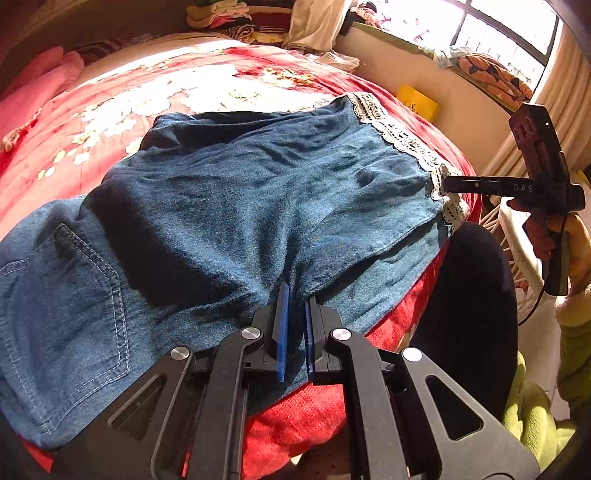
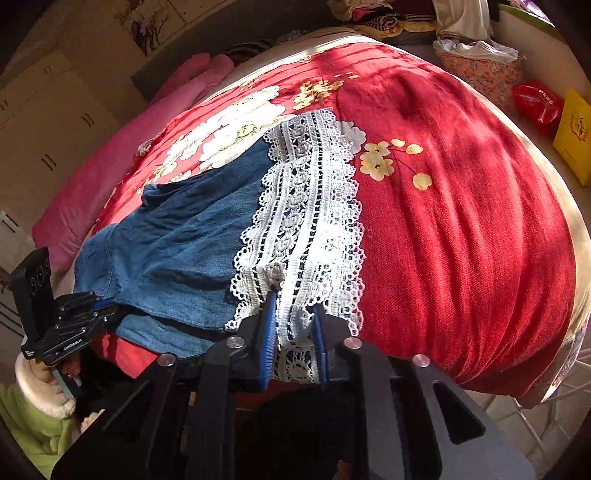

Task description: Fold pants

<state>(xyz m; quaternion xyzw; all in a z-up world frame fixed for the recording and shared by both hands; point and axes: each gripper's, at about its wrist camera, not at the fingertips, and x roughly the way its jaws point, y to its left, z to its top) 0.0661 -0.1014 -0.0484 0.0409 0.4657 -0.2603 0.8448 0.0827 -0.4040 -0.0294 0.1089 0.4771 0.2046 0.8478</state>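
Your blue denim pants (image 1: 229, 206) lie spread across the red flowered bedcover (image 1: 155, 92) on the bed, near its front edge. One layer is already folded over the other, and the white lace hem (image 2: 306, 221) lies at the right end. A back pocket (image 1: 70, 306) with light stitching shows at the left end.

Your left gripper (image 1: 294, 295) is at the front edge of the denim, about at the middle of the pants. Its jaws are almost together, with only a narrow gap, and a fold of the blue cloth runs into this gap. It looks pinched, but I cannot tell for sure if the pads press on it.

Your right gripper (image 2: 293, 310) is at the lace end. A strip of the lace passes between its blue pads (image 2: 269, 332). The jaws stand a little apart, more than those of the left gripper, and the lace fills the space between them, so it seems they hold it. In the left wrist view, this same gripper (image 1: 448, 183) touches the lace at the corner of the bed.

A pink blanket (image 2: 122, 177) lies at the far side of the bed. A yellow box (image 1: 417, 101) stands by the wall under the window (image 1: 487, 33).
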